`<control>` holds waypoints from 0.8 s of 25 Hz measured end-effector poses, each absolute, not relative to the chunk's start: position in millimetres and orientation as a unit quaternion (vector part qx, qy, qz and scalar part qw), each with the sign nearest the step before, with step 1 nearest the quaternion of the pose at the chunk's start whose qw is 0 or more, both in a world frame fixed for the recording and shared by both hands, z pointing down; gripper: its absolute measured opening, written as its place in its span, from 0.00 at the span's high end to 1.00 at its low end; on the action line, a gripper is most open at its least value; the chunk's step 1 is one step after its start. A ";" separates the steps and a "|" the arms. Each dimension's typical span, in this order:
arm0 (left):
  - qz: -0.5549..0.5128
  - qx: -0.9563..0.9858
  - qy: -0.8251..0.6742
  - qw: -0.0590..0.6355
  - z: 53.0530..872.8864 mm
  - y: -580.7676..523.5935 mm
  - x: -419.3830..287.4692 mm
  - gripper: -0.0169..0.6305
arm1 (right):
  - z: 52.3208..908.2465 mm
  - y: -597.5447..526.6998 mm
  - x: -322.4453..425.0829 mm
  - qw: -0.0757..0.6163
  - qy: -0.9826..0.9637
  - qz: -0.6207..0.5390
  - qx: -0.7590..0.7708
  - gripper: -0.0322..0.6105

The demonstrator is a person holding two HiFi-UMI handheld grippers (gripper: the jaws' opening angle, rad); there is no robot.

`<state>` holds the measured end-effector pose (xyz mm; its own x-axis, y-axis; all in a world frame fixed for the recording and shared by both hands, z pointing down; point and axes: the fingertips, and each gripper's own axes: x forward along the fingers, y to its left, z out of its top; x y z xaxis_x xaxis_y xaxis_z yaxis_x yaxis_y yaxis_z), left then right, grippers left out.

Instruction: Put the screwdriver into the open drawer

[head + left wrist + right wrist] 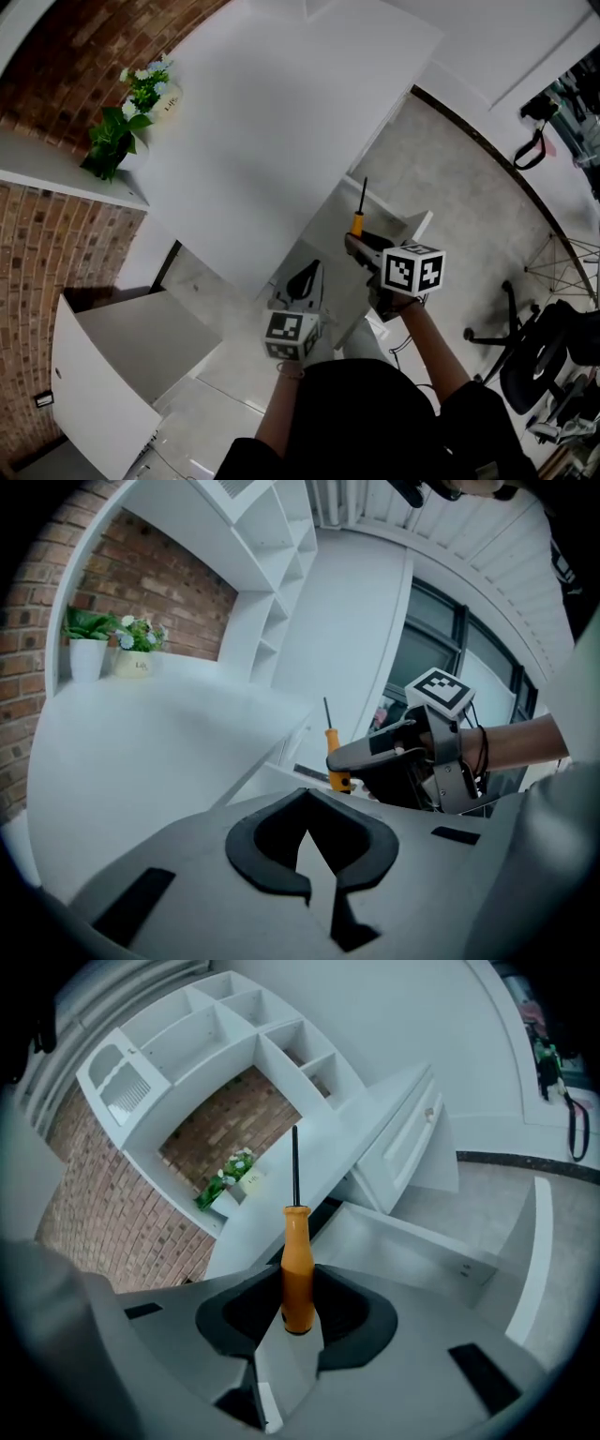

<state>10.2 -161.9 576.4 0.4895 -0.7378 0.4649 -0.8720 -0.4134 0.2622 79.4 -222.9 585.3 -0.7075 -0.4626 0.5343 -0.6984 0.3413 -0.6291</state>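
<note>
Clamping the orange handle of the screwdriver, the right gripper holds the tool with its thin black shaft pointing away from the camera, and its jaws stand only as far apart as the handle they press on. In the right gripper view the open drawer lies just beyond and to the right of the handle, its pale inside showing. In the head view the screwdriver is held in the air over that drawer, which juts out from under the white desk, and is not lying in it. The left gripper sits lower in the head view and nearer the person, beside the right one. Its jaws are closed tip to tip with nothing between them. Its own view looks across at the right gripper with the screwdriver upright in its grasp. The right marker cube and the left marker cube both face up toward the head camera. At the desk's far corner, against the brick wall, stand a leafy green plant and a small flowering pot. White shelves rise above the desk, and a black office chair stands well apart on the grey floor
</note>
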 end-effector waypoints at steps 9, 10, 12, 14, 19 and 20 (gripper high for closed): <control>0.137 0.826 -0.483 0.257 599.8 -162.8 12.8 0.96 | 633.6 -223.5 65.4 0.151 -0.740 0.543 0.368 0.78; 0.141 0.826 -0.481 0.259 604.0 -161.9 11.5 0.96 | 638.9 -222.9 63.8 0.153 -0.732 0.553 0.367 0.78; 0.147 0.823 -0.481 0.265 610.7 -160.8 8.3 0.96 | 648.9 -222.4 60.7 0.159 -0.719 0.569 0.366 0.78; 0.148 0.818 -0.484 0.273 615.5 -160.9 5.3 0.96 | 658.9 -222.8 58.6 0.168 -0.708 0.580 0.366 0.78; 0.145 0.811 -0.492 0.283 626.0 -162.3 0.3 0.96 | 677.3 -229.5 52.2 0.178 -0.676 0.615 0.366 0.78; 0.145 0.810 -0.493 0.284 627.1 -162.2 0.2 0.96 | 680.6 -231.6 51.1 0.183 -0.671 0.617 0.367 0.78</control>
<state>0.2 -162.2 627.1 0.4723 -0.7160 0.5141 -0.8802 -0.3529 0.3172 51.1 -231.6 680.6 -0.6637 -0.2661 0.6991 -0.7189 -0.0316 -0.6944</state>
